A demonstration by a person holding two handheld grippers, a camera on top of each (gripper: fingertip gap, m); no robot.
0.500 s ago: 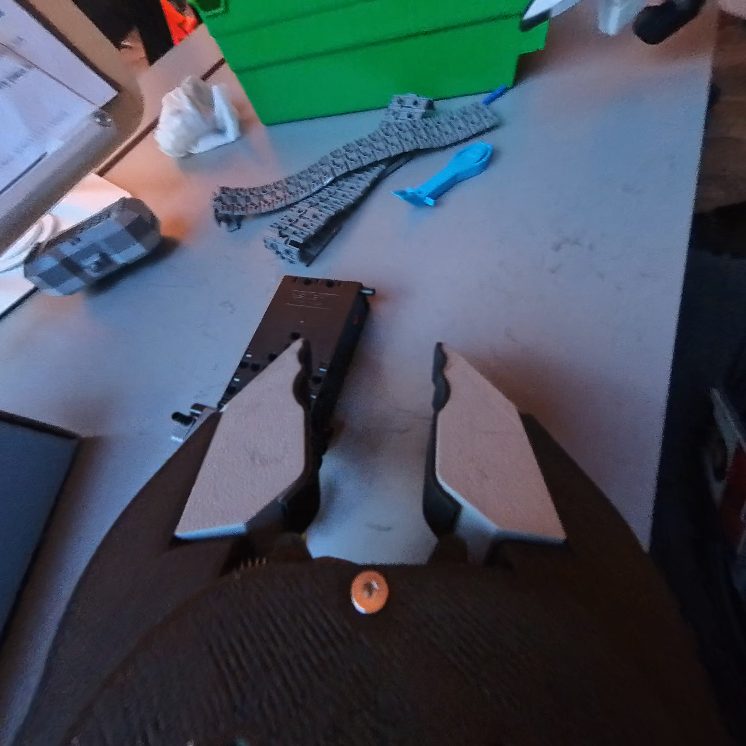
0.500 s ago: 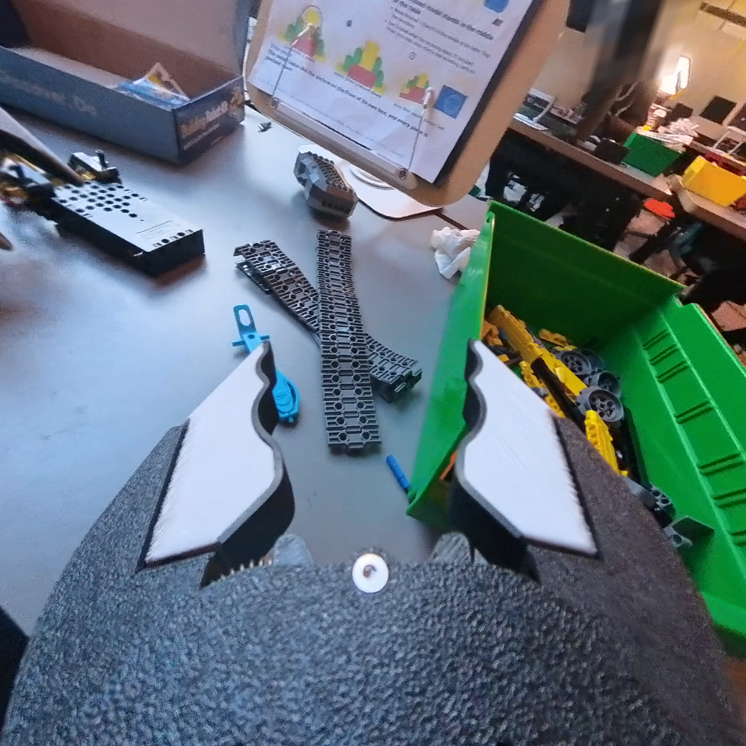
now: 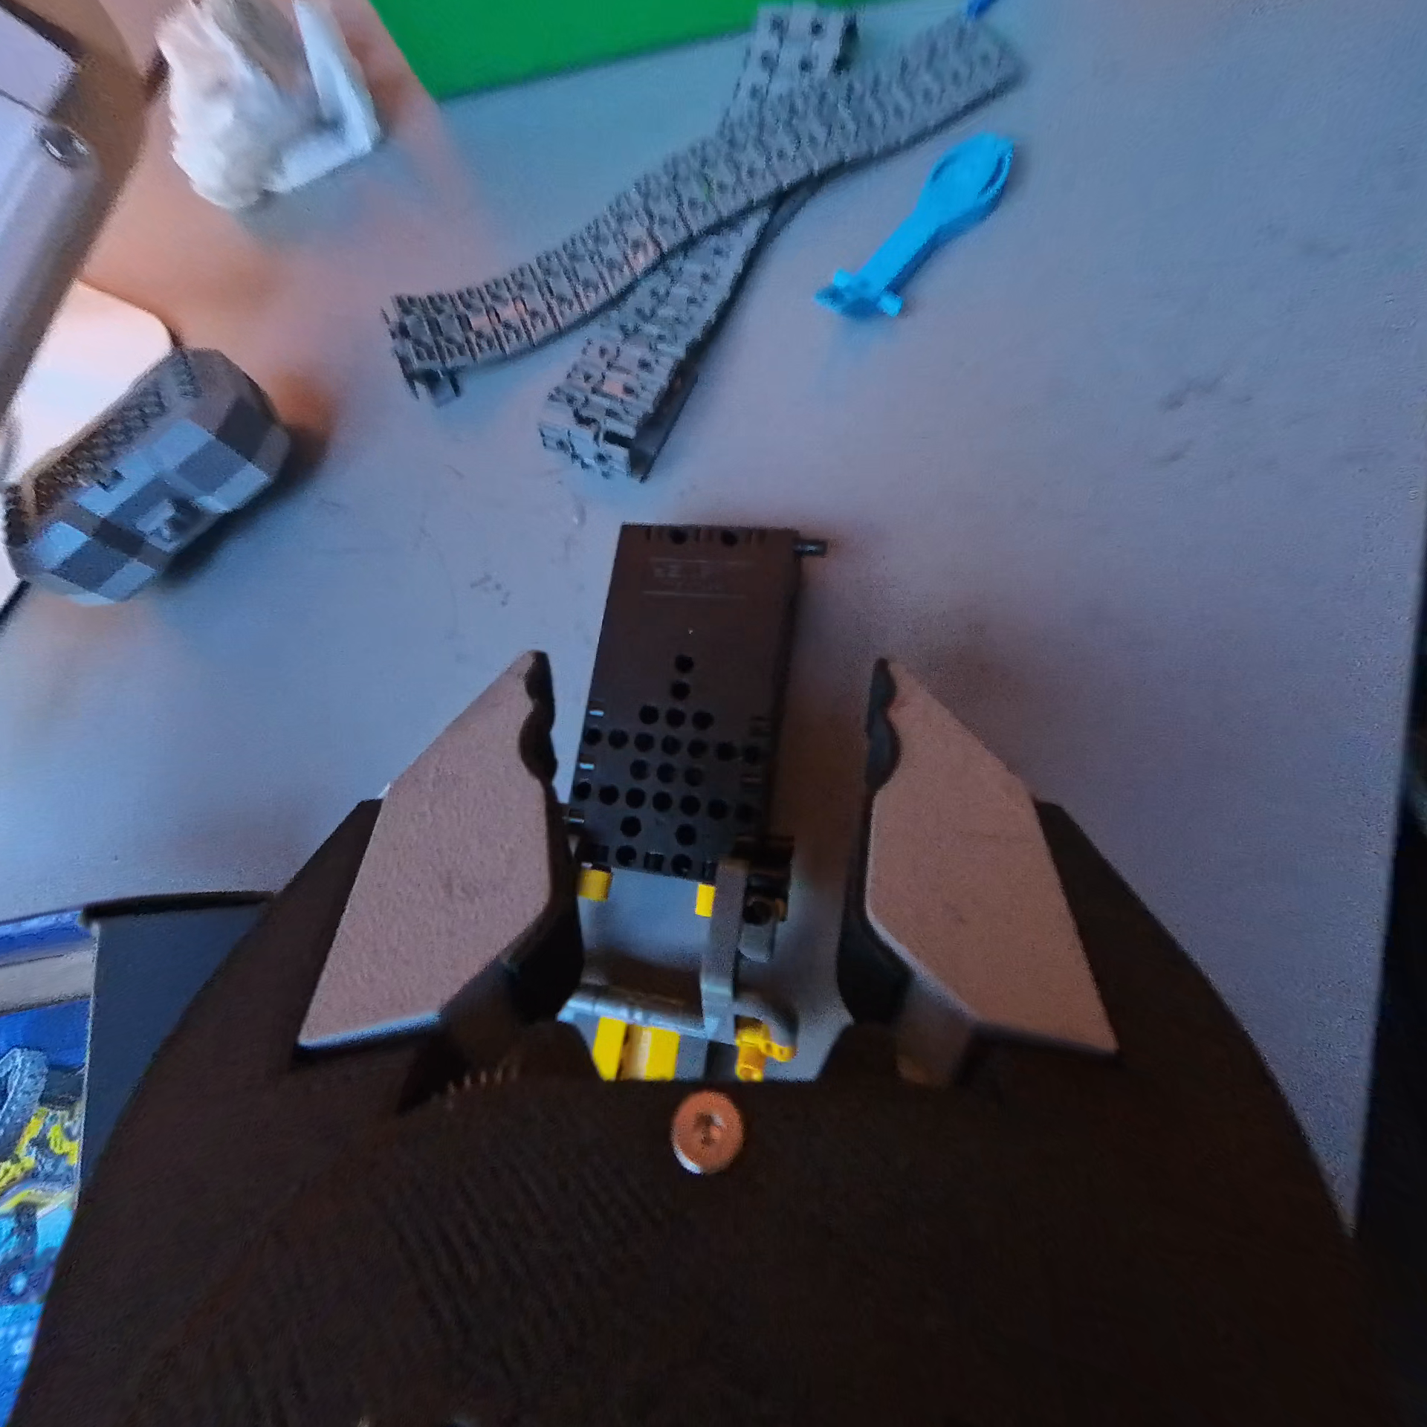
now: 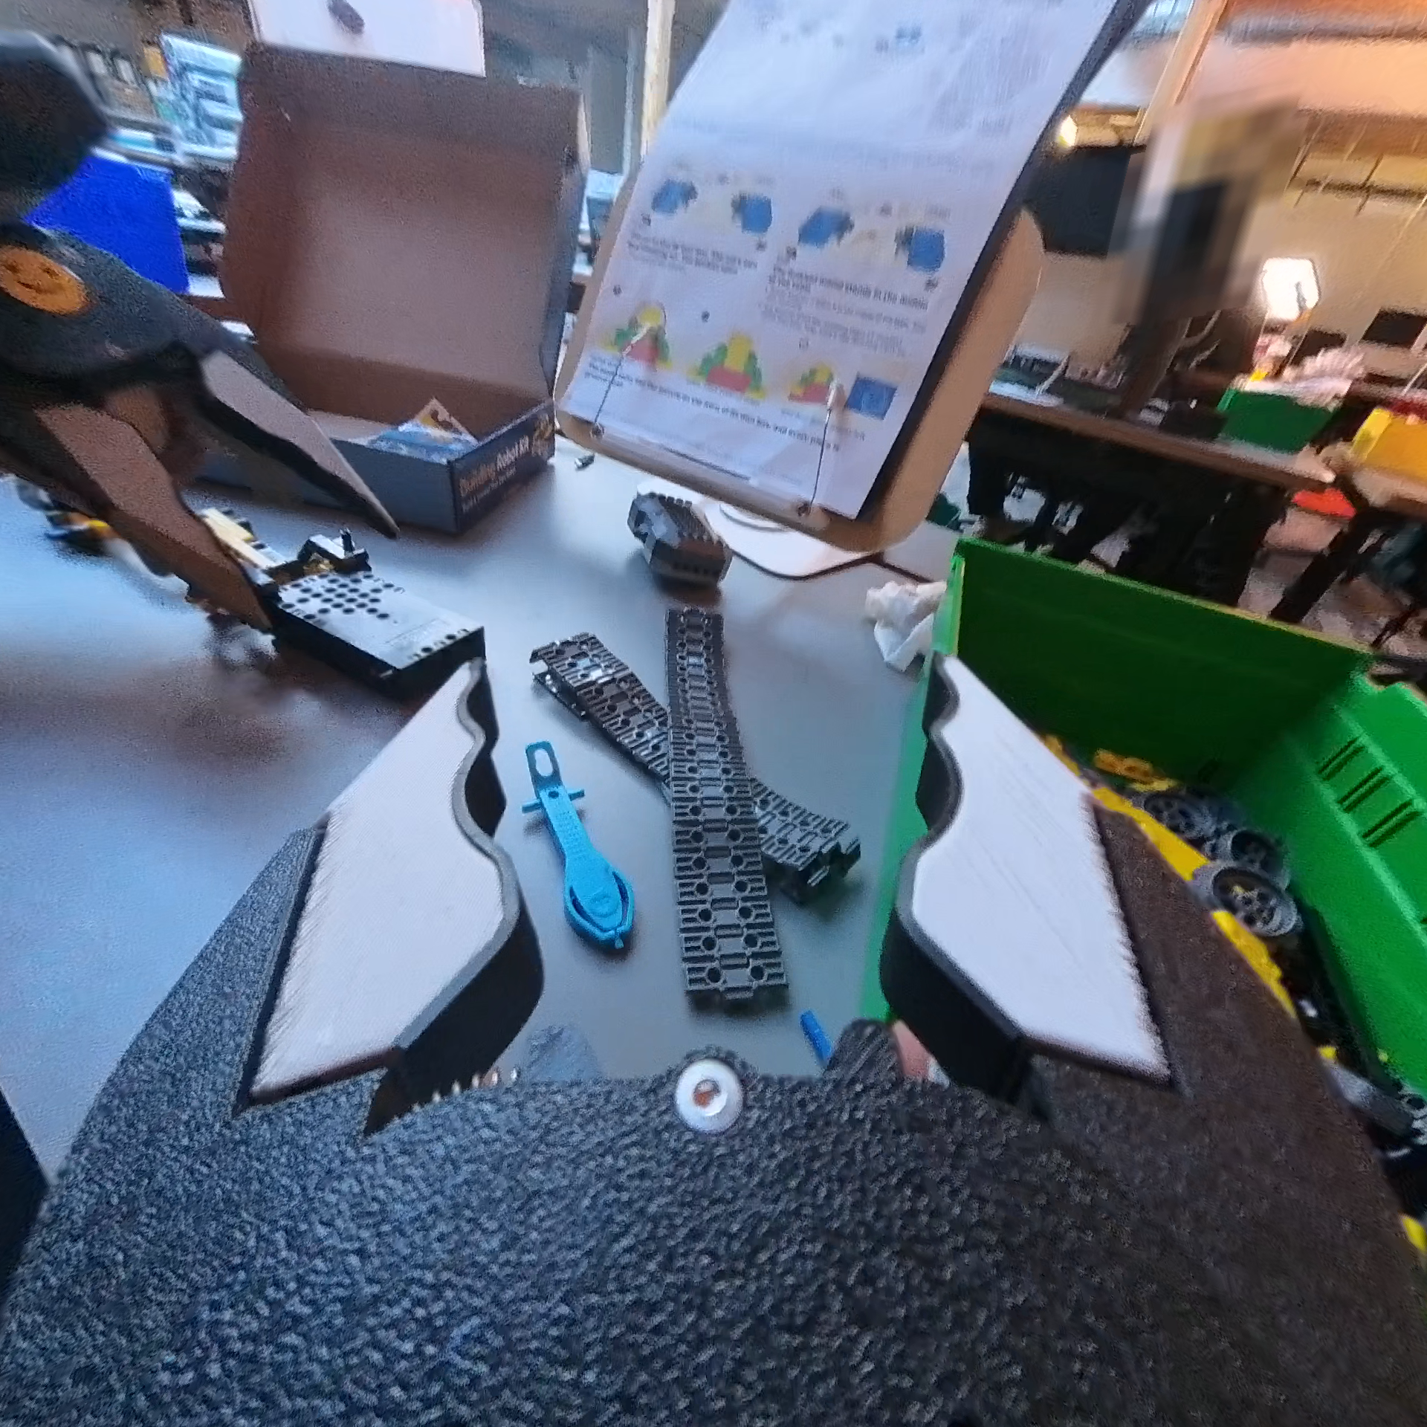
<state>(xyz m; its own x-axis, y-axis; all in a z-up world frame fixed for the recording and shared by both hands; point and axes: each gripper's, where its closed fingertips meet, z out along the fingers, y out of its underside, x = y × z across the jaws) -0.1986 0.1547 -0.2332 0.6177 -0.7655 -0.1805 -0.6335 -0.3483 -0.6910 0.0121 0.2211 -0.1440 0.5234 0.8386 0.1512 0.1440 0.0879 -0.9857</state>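
Left wrist view: left gripper (image 3: 710, 695) spread wide, straddling black block (image 3: 687, 718) without contact, tracks (image 3: 656, 232) ahead; right gripper (image 4: 706, 695) likewise gaping, empty above tracks (image 4: 718, 834), green bin (image 4: 1158, 695) rightward.

Crumpled white tissue (image 3: 262, 100) and wooden-framed instruction stand (image 3: 54, 154), far left: motion-blurred, cut by frame edges. Black perforated brick block (image 3: 687, 695): near end with yellow parts runs under gripper body, hidden. Green plastic bin (image 4: 1158, 695): right side cropped. Blue-printed cardboard box (image 3: 38, 1081): cropped left.
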